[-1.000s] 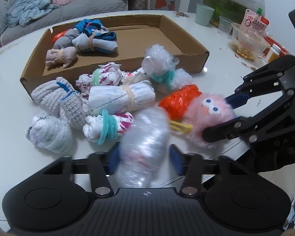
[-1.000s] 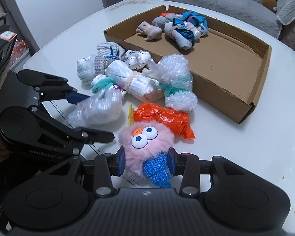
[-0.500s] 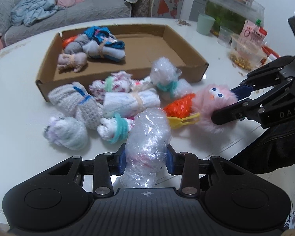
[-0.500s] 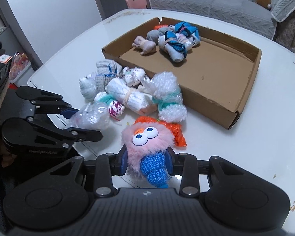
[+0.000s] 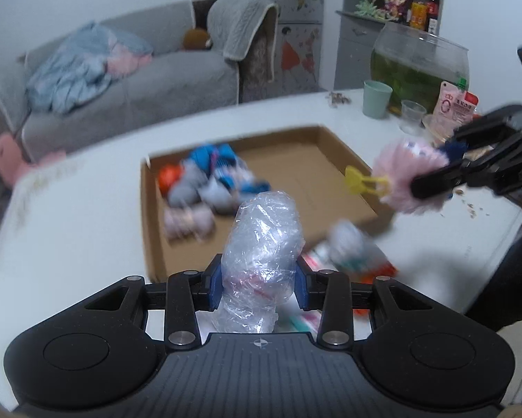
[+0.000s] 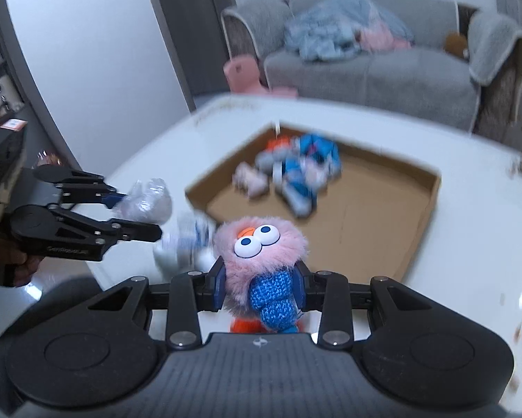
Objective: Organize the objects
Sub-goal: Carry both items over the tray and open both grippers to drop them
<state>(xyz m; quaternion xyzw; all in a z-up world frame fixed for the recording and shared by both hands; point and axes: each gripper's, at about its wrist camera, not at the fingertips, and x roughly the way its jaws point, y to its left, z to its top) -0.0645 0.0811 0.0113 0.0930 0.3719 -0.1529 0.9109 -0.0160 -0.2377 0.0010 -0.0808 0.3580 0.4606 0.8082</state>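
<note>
Left wrist view: your left gripper (image 5: 259, 284) clamps a plastic-wrapped bundle (image 5: 261, 254), held above the table (image 5: 69, 226) near the cardboard tray (image 5: 153, 230). Your right gripper (image 6: 259, 287) pinches the pink plush (image 6: 261, 244), also lifted, in front of the tray, which holds several blurred bundles (image 6: 296, 174).

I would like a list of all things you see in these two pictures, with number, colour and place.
plastic bundle: one, clear, in left gripper
plush toy: one, pink and blue, in right gripper
box: one, brown, on table
bundles in box: several, blue, grey, pink, orange; count blurred
table: one, white
sofa: one, grey, behind table
cup: one, green, far table edge
fish bowl: one, glass, beside cup
left gripper: shut
right gripper: shut
</note>
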